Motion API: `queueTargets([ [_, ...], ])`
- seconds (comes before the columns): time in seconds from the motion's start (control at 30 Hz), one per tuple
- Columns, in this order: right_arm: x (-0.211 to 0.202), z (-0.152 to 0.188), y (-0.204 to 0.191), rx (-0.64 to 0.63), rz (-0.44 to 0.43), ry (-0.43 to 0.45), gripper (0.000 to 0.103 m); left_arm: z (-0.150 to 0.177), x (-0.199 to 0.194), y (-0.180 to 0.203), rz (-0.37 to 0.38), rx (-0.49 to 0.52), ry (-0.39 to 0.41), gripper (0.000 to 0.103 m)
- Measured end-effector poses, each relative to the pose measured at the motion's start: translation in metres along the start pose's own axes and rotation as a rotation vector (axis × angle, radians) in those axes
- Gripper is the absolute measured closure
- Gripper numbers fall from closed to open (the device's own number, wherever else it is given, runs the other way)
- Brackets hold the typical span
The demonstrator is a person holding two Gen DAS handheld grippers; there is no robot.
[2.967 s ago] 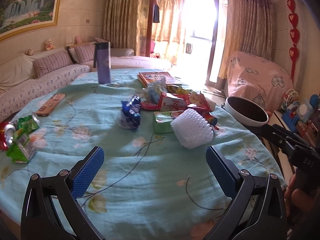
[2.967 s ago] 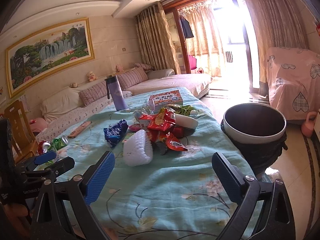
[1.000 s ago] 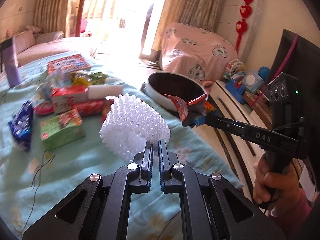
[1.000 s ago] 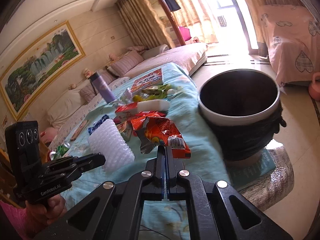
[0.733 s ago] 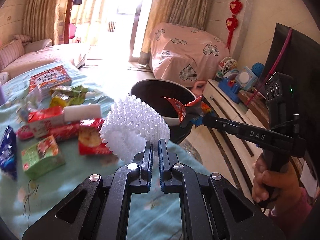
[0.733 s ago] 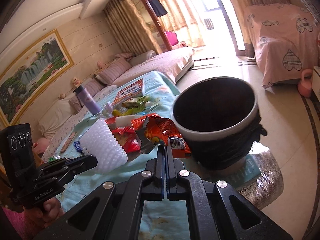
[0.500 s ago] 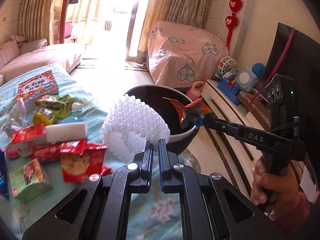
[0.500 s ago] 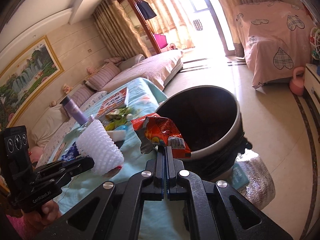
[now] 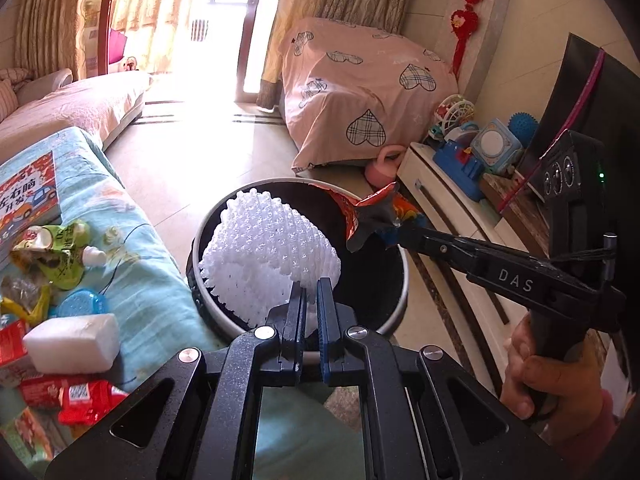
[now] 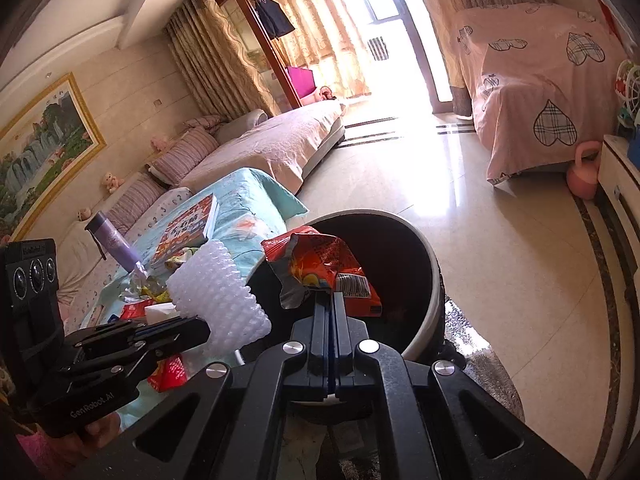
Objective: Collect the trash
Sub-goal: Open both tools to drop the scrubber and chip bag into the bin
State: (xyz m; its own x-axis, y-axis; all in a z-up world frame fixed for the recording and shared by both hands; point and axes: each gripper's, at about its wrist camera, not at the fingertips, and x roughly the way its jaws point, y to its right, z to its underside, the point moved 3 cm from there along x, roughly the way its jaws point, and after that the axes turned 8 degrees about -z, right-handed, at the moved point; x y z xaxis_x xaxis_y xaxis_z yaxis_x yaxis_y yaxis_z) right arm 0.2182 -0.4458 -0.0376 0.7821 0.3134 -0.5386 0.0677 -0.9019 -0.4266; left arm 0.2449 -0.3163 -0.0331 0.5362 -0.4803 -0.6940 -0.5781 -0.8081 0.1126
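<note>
Between my left gripper's point(image 9: 309, 294) pressed-together jaws sat the lower edge of the white foam fruit net point(image 9: 267, 254), pinched tight and hanging over the open mouth of the dark trash bin point(image 9: 403, 280). My right gripper point(image 10: 329, 300) was likewise clamped, its jaws nipping the bottom edge of a crumpled red snack wrapper point(image 10: 320, 266), and that too hung above the bin's mouth, nearer the far rim in the left wrist view. Both pieces were held clear of the bin's interior, not touching its white rim. The bin stood on the tiled floor just beside the corner of the table point(image 9: 140, 264), which wore a light blue flowered cloth. Along that table edge lay a white foam block point(image 9: 72, 344), red packets point(image 9: 76, 396), a green pouch point(image 9: 60, 256) and a picture book point(image 9: 28, 200). At the table's far side in the right wrist view stood a purple bottle point(image 10: 114, 244). I could see a hand point(image 9: 548, 380) gripping the right gripper's handle.
</note>
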Motion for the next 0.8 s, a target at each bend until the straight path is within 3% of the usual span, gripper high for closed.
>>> queueTargets([
  [0.23,0.019,-0.004,0.012,0.012,0.019,-0.041,0.097,-0.004,0.023,-0.007,-0.014,-0.031,-0.039,0.096],
  [0.3,0.023,-0.004,0.012,0.008,0.025,-0.051,0.095,-0.004,0.028,-0.007,-0.018,-0.028,-0.060,0.085],
  [0.33,0.025,-0.005,0.012,0.001,0.034,-0.054,0.093,-0.003,0.028,-0.007,-0.029,-0.029,-0.065,0.072],
  [0.37,0.025,-0.004,0.011,-0.005,0.047,-0.057,0.086,-0.002,0.026,-0.008,-0.041,-0.030,-0.064,0.056],
  [0.4,0.025,-0.004,0.011,-0.003,0.048,-0.058,0.077,0.000,0.022,-0.010,-0.052,-0.036,-0.052,0.051],
  [0.67,0.008,0.001,0.010,0.029,0.032,-0.022,0.054,0.017,-0.005,-0.021,-0.039,-0.083,-0.031,0.050],
  [0.8,-0.002,0.011,-0.003,0.046,0.007,0.025,0.019,0.035,-0.030,-0.031,-0.048,-0.129,0.008,0.046],
])
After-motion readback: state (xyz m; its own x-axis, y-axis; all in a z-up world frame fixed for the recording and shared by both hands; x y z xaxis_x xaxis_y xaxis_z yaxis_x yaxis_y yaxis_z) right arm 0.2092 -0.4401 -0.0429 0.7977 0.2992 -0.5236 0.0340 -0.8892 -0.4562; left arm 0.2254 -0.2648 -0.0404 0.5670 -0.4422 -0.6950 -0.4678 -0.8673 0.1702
